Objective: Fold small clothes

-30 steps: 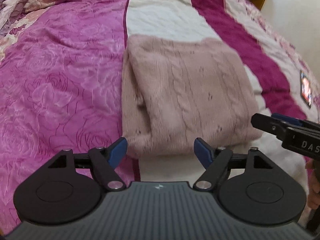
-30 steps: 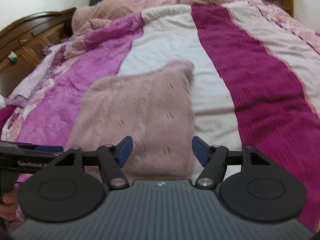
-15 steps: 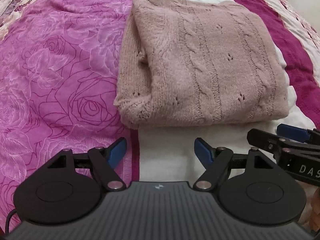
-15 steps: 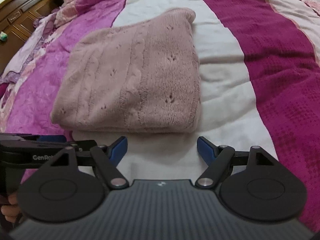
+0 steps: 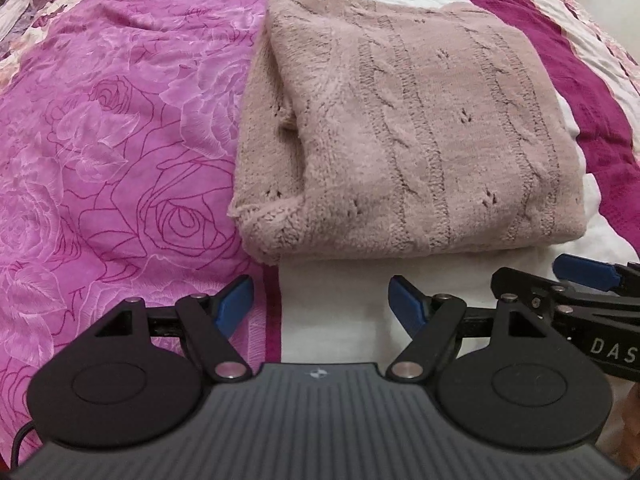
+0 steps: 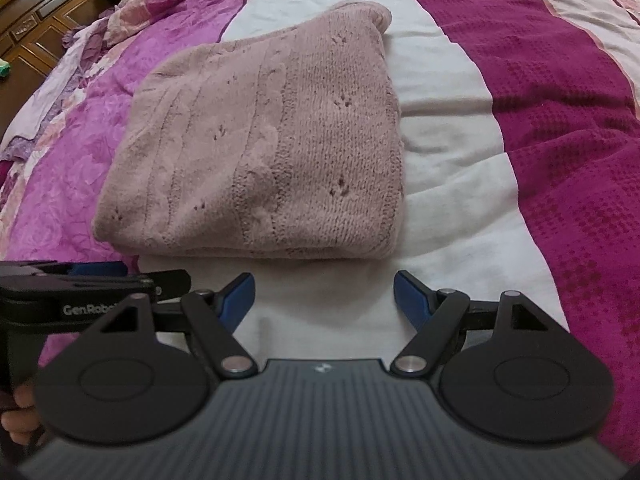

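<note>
A dusty-pink cable-knit sweater [image 5: 420,140] lies folded into a thick rectangle on the bed, its near folded edge facing both grippers. My left gripper [image 5: 319,284] hovers just short of that edge near the sweater's left corner, open with nothing between its blue pads. My right gripper [image 6: 323,278] is open and empty too, just short of the same edge of the sweater [image 6: 272,152] towards its right corner. Each gripper shows in the other's view: the right one's fingers [image 5: 584,274] at the right side, the left one's fingers [image 6: 96,270] at the left side.
The sweater rests across a magenta rose-print bedspread [image 5: 100,140] and a white stripe [image 6: 440,160], with a dark crimson band [image 6: 560,100] to the right. Wooden furniture [image 6: 28,32] stands at the far left. A person's hand [image 6: 20,412] grips the left handle.
Both grippers dropped and tilted down towards the sweater's near edge, which now fills more of each view. Over the last half second nothing has moved.
</note>
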A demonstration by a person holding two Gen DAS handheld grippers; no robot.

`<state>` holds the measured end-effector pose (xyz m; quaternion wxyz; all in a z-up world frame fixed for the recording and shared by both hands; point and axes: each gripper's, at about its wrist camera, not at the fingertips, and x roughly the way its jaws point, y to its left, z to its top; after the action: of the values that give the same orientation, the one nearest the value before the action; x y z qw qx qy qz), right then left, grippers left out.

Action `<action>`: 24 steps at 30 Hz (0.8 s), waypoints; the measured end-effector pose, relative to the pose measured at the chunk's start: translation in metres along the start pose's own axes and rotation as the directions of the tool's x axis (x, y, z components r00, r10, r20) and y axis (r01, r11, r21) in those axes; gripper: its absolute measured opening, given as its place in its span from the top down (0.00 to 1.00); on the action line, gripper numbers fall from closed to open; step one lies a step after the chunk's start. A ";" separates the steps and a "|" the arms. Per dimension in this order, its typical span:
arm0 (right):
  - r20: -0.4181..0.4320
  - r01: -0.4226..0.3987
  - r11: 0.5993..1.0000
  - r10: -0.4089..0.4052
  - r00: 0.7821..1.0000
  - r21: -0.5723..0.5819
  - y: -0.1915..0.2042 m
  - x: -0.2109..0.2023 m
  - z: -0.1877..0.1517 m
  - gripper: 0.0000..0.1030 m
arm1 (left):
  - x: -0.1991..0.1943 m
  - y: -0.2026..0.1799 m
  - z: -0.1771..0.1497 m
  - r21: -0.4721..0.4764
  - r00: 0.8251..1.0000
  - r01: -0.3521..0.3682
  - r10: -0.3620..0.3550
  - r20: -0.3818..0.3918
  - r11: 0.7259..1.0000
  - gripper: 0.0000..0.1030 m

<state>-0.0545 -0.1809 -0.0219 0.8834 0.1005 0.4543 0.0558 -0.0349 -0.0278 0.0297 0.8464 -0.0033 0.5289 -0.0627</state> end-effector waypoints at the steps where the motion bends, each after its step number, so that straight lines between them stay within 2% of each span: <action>1: 0.000 0.000 1.000 0.000 1.000 0.000 0.000 0.000 0.000 0.25 | 0.000 -0.001 0.000 0.003 1.000 0.003 -0.003 0.001 1.000 0.22; 24: 0.000 0.000 1.000 0.000 1.000 -0.001 0.000 0.000 0.000 0.24 | 0.001 -0.002 -0.001 0.017 1.000 0.006 -0.006 0.000 1.000 0.22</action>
<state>-0.0548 -0.1805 -0.0217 0.8834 0.0999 0.4544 0.0559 -0.0356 -0.0294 0.0284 0.8462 0.0023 0.5283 -0.0697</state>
